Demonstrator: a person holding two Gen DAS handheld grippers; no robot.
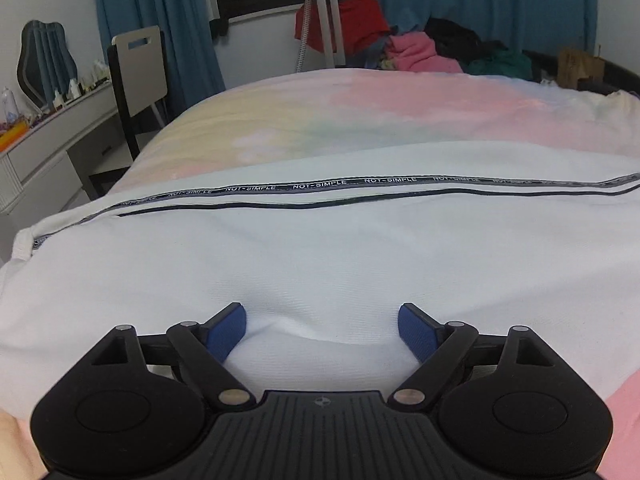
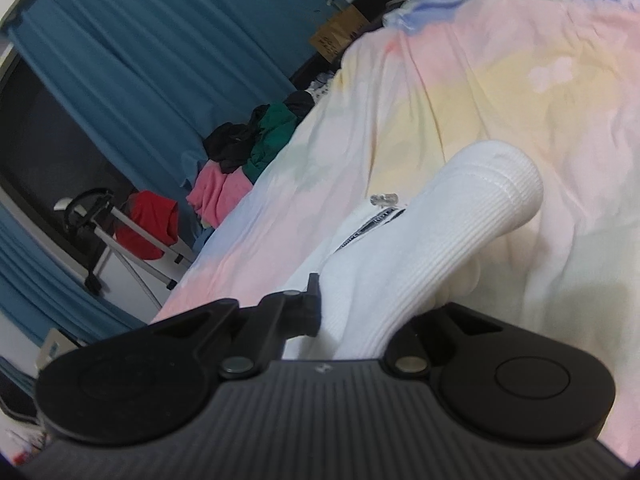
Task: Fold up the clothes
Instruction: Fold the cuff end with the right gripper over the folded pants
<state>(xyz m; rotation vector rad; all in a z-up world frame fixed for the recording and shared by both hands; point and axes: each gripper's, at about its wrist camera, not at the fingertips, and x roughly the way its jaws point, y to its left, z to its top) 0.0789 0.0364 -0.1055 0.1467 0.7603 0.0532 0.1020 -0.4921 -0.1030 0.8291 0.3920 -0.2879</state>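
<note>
Pastel bedding (image 1: 400, 120) carries the white garment (image 1: 320, 248), spread long across it. Left gripper (image 1: 322, 326) gapes over its near edge; right gripper (image 2: 352, 320) pinches the ribbed cuff (image 2: 480, 216) toward one o'clock. Folding looks unfinished.

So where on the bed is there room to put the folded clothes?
The bare pastel bedspread beyond the white garment is free, from its striped edge up to the clothes pile at the far end. That far end is crowded. The near side is covered by the garment, with the left gripper open over it.
</note>
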